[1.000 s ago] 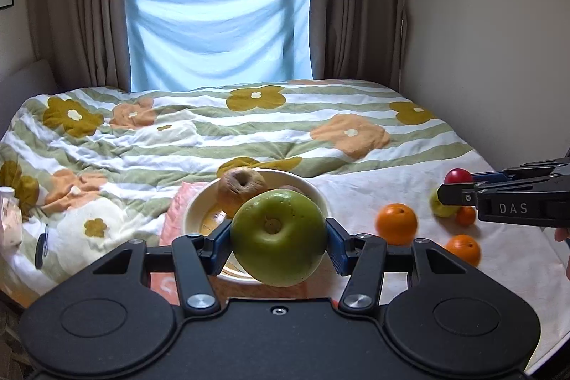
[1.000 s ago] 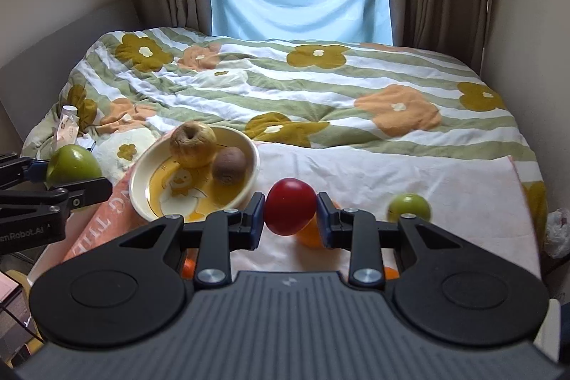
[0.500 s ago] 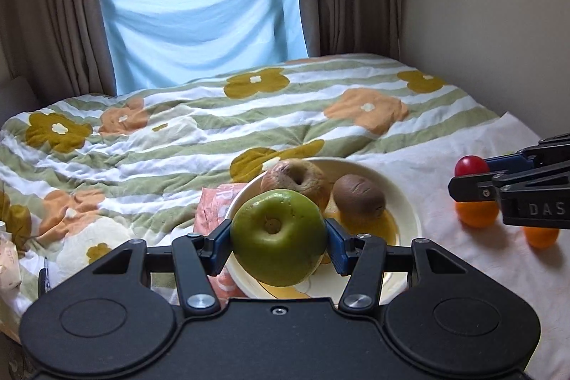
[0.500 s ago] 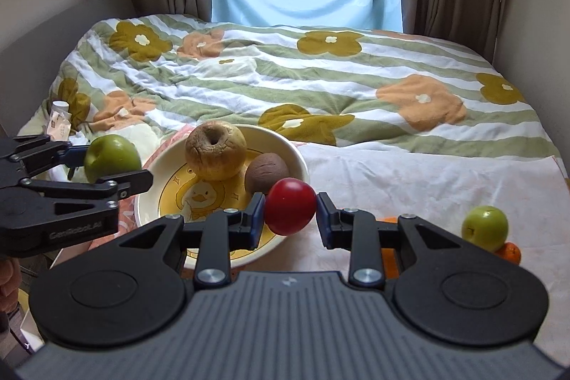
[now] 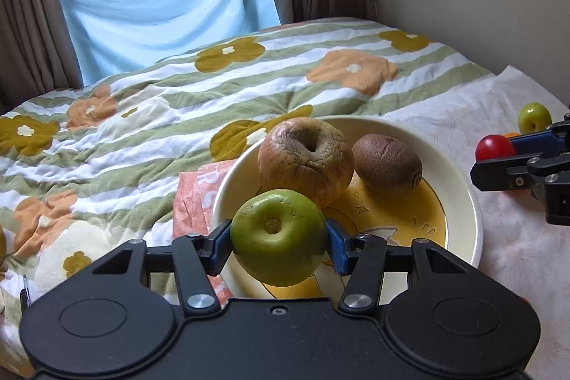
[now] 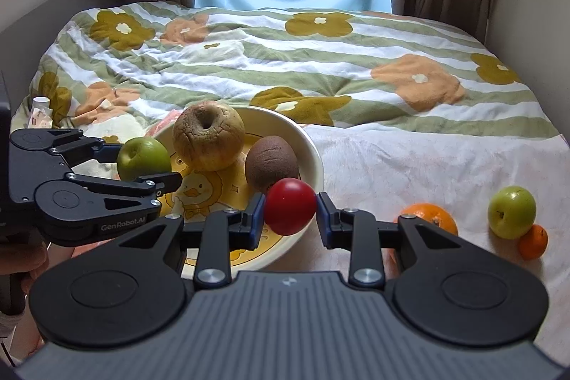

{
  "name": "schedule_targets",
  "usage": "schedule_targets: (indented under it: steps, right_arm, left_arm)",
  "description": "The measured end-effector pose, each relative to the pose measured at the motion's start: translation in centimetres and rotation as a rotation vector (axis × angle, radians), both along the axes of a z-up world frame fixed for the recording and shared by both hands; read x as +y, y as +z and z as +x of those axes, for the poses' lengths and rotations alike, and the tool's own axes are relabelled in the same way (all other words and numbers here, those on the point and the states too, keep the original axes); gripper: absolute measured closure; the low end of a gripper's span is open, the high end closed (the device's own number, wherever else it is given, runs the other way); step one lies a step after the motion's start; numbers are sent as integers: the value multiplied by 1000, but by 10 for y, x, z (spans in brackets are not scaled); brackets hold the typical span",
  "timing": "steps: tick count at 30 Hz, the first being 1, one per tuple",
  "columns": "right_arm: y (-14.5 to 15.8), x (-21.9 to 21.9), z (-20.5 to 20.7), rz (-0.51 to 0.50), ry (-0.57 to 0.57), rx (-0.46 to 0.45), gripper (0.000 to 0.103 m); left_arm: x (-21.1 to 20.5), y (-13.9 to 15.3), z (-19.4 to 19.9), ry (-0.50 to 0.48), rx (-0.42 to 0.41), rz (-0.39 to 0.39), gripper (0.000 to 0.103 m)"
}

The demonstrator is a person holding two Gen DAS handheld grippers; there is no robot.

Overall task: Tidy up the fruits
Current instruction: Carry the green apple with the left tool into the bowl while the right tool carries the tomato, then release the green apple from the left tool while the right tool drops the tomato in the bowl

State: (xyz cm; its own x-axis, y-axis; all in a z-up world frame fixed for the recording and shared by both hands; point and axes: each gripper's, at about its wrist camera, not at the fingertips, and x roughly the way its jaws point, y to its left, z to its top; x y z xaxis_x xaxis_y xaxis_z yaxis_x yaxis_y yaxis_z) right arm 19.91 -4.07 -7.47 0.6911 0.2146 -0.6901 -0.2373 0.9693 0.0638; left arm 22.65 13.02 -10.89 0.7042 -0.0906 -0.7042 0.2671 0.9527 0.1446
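My left gripper [image 5: 278, 243] is shut on a green apple [image 5: 279, 235] and holds it over the near left part of a cream and yellow bowl [image 5: 459, 202]. The bowl holds a wrinkled brown apple [image 5: 306, 164] and a kiwi [image 5: 386, 164]. My right gripper [image 6: 290, 214] is shut on a red fruit [image 6: 290, 205] at the bowl's [image 6: 313, 159] near right rim. In the right wrist view the left gripper [image 6: 142, 166] with its green apple [image 6: 142, 159] sits at the bowl's left side.
The bowl rests on a white cloth [image 6: 409, 162] over a flowered bedspread [image 6: 320, 59]. An orange [image 6: 431, 216], a small green apple [image 6: 511, 211] and a small orange [image 6: 532, 241] lie on the cloth to the right. Wall and curtains stand behind.
Both grippers have moved in toward the bowl, each still holding its fruit. The green apple now hangs over the bowl, and the red fruit is at its right rim.
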Motion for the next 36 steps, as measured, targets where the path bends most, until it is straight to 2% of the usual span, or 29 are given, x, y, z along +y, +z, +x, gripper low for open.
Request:
schedule_targets:
  steps: [5, 7, 9, 11, 17, 24, 36]
  right_arm:
    - [-1, -2, 2, 1, -14, 1, 58]
    - [0, -3, 2, 0, -19, -2, 58]
    - [1, -5, 3, 5, -23, -2, 58]
    - [3, -7, 3, 11, -27, -2, 58]
    - [10, -11, 2, 11, -17, -11, 58]
    - [8, -5, 4, -5, 23, 8, 58]
    - [-16, 20, 12, -8, 65, 31, 58]
  left_arm:
    - [-3, -7, 7, -9, 19, 14, 44]
    - [-3, -7, 7, -15, 13, 15, 41]
    - [-3, -1, 1, -26, -23, 11, 10]
    - [-4, 7, -5, -39, -57, 7, 5]
    - [-3, 22, -23, -41, -67, 2, 5]
    - [8, 36, -46, 13, -65, -65, 5]
    - [15, 41, -76, 80, -67, -86, 4]
